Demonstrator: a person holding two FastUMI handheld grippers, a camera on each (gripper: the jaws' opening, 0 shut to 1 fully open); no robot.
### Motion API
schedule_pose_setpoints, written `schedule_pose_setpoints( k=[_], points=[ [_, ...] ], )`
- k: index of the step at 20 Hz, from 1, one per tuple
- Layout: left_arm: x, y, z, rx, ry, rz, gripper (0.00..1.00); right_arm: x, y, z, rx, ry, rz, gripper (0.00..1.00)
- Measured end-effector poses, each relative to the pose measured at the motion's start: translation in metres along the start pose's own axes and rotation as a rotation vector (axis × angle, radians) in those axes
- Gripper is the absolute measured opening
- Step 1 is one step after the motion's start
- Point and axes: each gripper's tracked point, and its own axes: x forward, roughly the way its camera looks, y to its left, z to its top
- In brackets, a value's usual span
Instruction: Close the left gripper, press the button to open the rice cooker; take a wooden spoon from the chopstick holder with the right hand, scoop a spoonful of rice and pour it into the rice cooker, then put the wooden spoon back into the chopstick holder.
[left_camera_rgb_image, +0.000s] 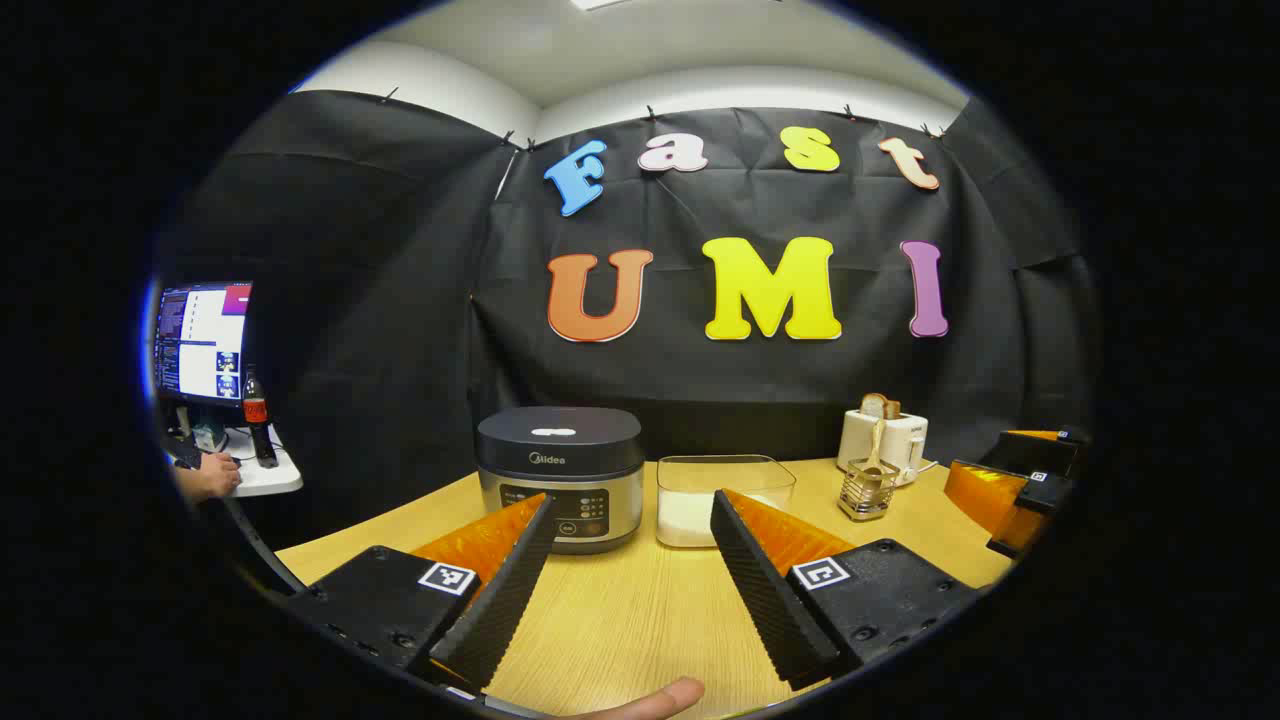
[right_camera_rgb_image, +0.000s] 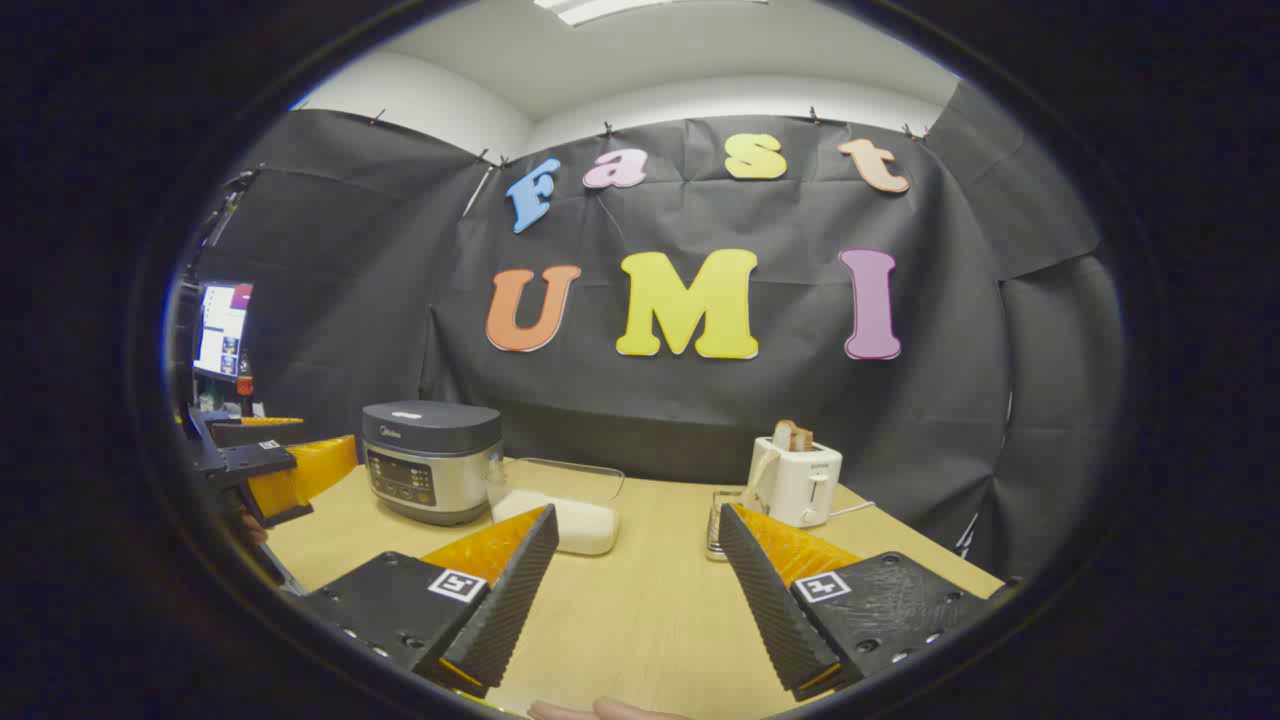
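Both hand-held grippers hover with fingers wide apart, holding nothing, over the front of the wooden surface (left_camera_rgb_image: 620, 620).

Your left hand-held gripper (left_camera_rgb_image: 632, 545) faces the rice cooker (left_camera_rgb_image: 560, 475), which has its lid down, with free surface before it. Just beside the cooker stands the clear rice container (left_camera_rgb_image: 725, 498), then the chopstick holder (left_camera_rgb_image: 866, 490) with the wooden spoon (left_camera_rgb_image: 875, 445) upright, near the toaster (left_camera_rgb_image: 885, 440). Your right hand-held gripper (right_camera_rgb_image: 637, 550) has open surface ahead. A monitor (left_camera_rgb_image: 200, 340) stands far left.
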Motion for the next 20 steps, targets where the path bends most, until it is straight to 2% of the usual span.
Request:
schedule_pose_setpoints(
  k=[3, 11, 14, 19, 20],
  points=[
    [0.005, 0.006, -0.008, -0.015, 0.036, 0.007, 0.99, 0.000, -0.007, 0.001, 0.002, -0.003, -0.019, 0.96],
    [0.015, 0.029, 0.002, -0.007, 0.034, 0.036, 0.98, 0.003, -0.003, -0.006, 0.027, 0.024, 0.017, 0.96],
    [0.028, 0.030, 0.013, -0.012, 0.043, 0.010, 0.98, 0.001, -0.010, -0.005, 0.001, 0.025, -0.001, 0.96],
    [0.084, 0.049, 0.037, -0.002, 0.093, 0.004, 0.75, -0.003, -0.037, 0.002, 0.044, 0.034, -0.045, 0.96],
    [0.098, 0.052, 0.039, -0.001, 0.111, 0.001, 0.64, -0.005, -0.044, 0.005, 0.045, 0.027, -0.053, 0.96]
  ],
)
